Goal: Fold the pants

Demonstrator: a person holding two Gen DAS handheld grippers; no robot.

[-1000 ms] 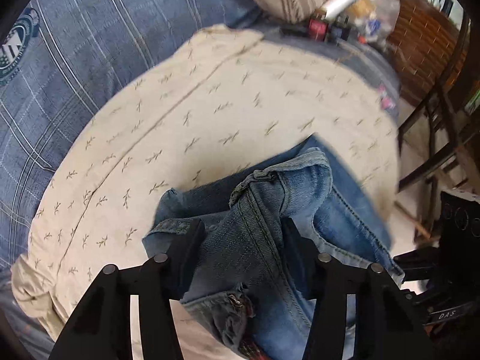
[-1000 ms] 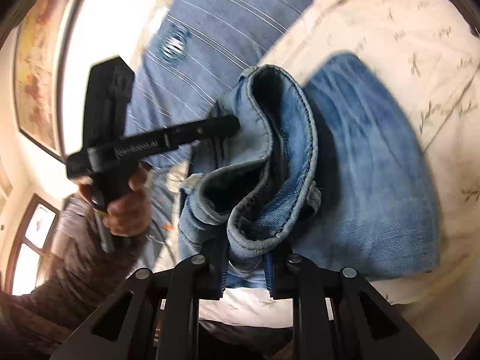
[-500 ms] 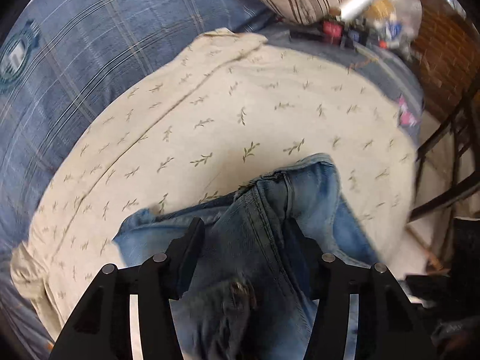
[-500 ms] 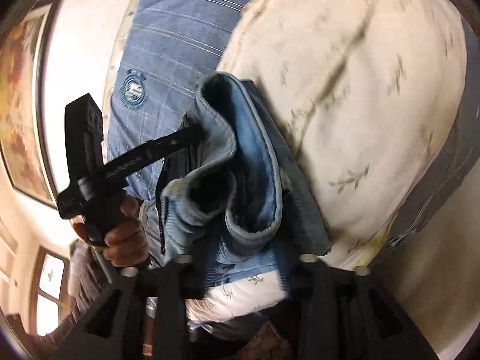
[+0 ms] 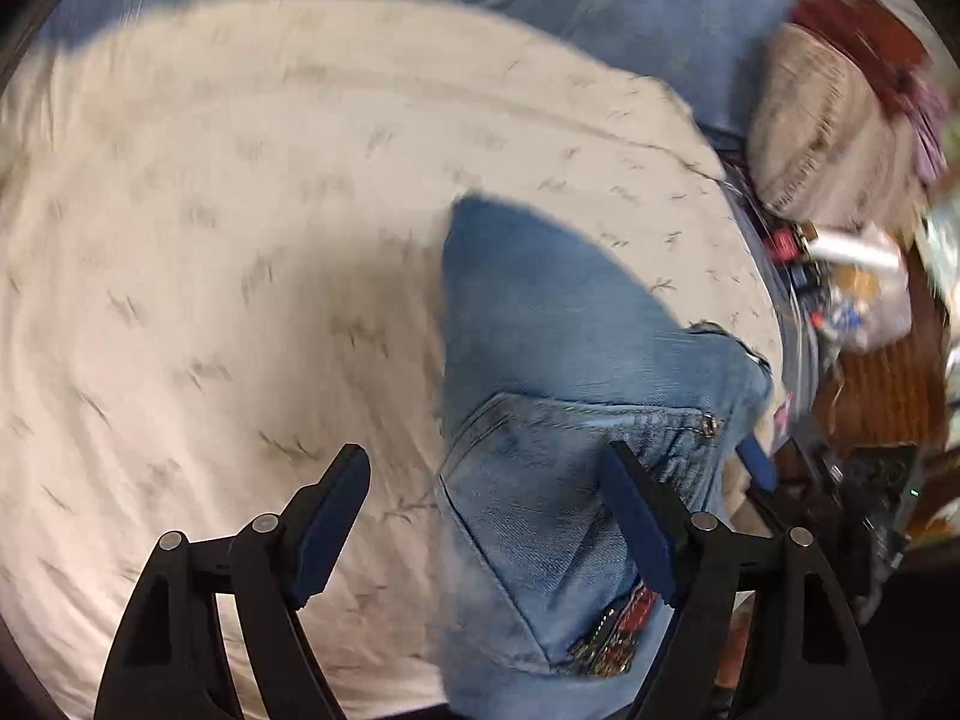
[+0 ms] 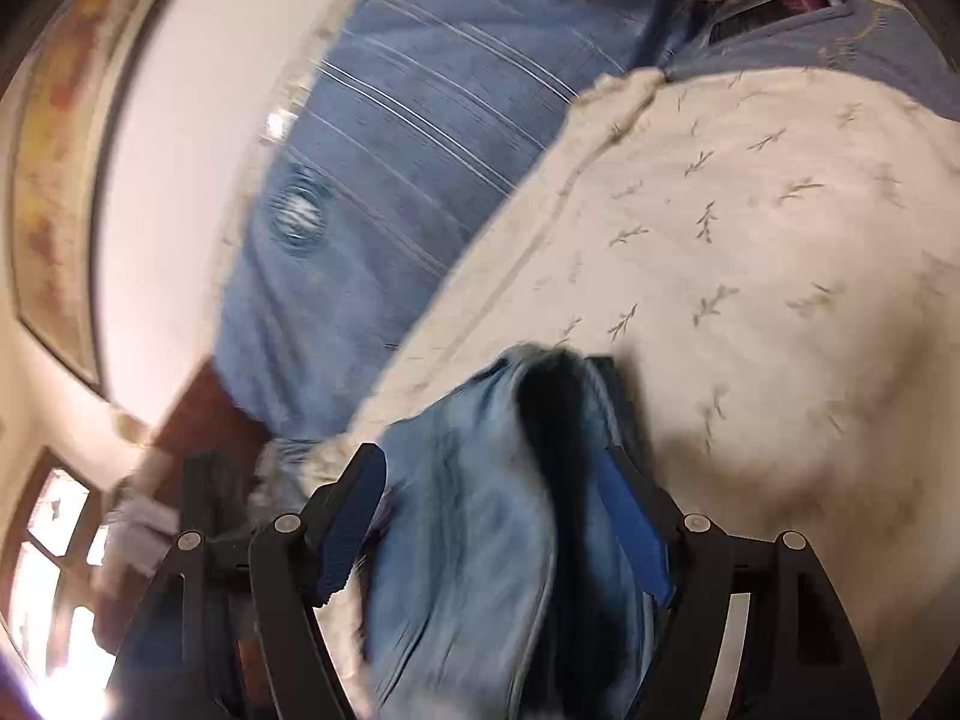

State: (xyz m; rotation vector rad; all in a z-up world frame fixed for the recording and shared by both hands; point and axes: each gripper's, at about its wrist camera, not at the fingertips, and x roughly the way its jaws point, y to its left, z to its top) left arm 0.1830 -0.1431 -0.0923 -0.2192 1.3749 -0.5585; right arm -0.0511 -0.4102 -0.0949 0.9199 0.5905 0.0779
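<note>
Two handheld grippers hang over a bed with their blue-padded fingers spread wide. Seen from the left wrist, the left gripper (image 5: 486, 480) is parted with nothing clamped between its pads; its right finger (image 5: 636, 516) overlaps the blue jeans (image 5: 558, 372), while its left finger (image 5: 333, 510) sits over bare cloth. The jeans lie in a folded bundle on the cream bedspread (image 5: 228, 228) printed with small leaf sprigs, a back pocket and a red-and-gold patch near the lower edge facing up. From the right wrist, the right gripper (image 6: 492, 480) is likewise spread, and the denim (image 6: 480, 528) bunches loosely between its fingers, a dark fold running down the middle; whether the fabric touches either pad cannot be told through the blur. A blue striped duvet (image 6: 390, 168) with a round crest lies beyond the bedspread, against a pale wall bearing a framed picture (image 6: 54, 162). A beige cushion (image 5: 822, 132) and bedside clutter (image 5: 852, 276) sit at the right of the left-wrist view.
</note>
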